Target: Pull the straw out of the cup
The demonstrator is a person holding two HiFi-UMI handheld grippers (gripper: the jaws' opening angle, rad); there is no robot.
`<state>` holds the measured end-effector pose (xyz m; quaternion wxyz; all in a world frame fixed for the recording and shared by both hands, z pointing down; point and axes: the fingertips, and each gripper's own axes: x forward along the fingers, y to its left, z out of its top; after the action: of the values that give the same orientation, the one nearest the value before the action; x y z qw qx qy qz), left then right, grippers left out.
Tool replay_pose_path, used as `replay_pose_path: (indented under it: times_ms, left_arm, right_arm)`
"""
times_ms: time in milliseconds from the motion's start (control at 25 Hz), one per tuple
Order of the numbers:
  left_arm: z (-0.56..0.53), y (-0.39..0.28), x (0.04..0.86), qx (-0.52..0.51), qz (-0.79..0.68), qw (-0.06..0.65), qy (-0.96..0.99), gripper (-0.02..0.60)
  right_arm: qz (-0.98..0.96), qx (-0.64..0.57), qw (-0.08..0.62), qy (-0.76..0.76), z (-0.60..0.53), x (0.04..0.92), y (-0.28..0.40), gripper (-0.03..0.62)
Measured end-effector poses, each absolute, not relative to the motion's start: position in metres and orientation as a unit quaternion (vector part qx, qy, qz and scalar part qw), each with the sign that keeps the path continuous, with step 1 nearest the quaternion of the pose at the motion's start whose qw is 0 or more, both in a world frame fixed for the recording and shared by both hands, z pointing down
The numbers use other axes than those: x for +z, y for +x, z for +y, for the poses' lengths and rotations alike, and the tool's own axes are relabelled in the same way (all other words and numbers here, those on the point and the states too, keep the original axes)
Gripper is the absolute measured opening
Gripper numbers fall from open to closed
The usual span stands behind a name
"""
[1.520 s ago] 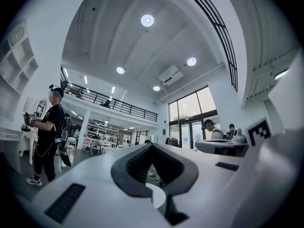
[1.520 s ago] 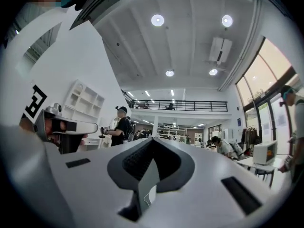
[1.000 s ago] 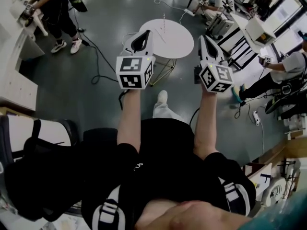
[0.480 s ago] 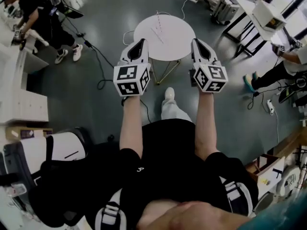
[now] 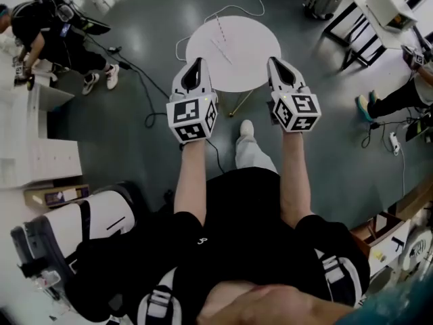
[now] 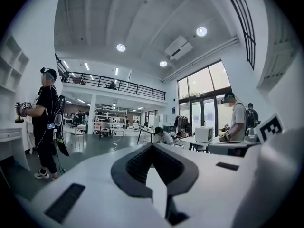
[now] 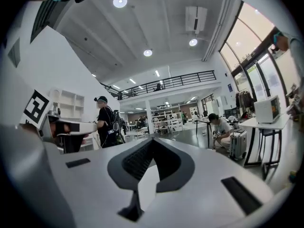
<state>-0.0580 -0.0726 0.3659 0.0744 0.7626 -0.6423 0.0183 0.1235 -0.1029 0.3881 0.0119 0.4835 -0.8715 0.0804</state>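
A small round white table (image 5: 250,46) stands on the grey floor ahead of me. Thin pale sticks that look like straws (image 5: 220,46) lie or stand on its top; I cannot make out a cup. My left gripper (image 5: 198,62) is held level at the table's near left rim, its jaws shut with nothing between them. My right gripper (image 5: 274,62) is at the near right rim, also shut and empty. In the left gripper view the left gripper (image 6: 153,145) faces the open hall, and in the right gripper view the right gripper (image 7: 153,139) does the same; neither shows the table.
A black cable (image 5: 145,87) runs over the floor left of the table. A person (image 5: 51,36) stands at white shelves at the far left, another person (image 5: 399,97) at the right. A desk (image 5: 385,5) is at the top right, a white chair (image 5: 61,229) at my lower left.
I have walked toward the round table, which now sits nearer and larger in view. Both grippers have stayed side by side, shut, and have come up to its near rim.
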Motion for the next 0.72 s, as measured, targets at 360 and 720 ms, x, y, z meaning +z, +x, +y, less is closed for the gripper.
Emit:
replay_pose_path:
  times_ms: [360, 720]
  left_arm:
    - [-0.194, -0.049, 0.412, 0.048, -0.652, 0.126, 0.746, 0.006]
    - [-0.275, -0.067, 0.432, 0.073, -0.683, 0.163, 0.709, 0.006]
  right_arm:
    - [-0.914, 0.026, 0.050, 0.403, -0.212, 0.393, 0.096, 0.015]
    - [-0.927, 0.037, 0.067, 0.368, -0.310, 0.399, 0.084, 0.015]
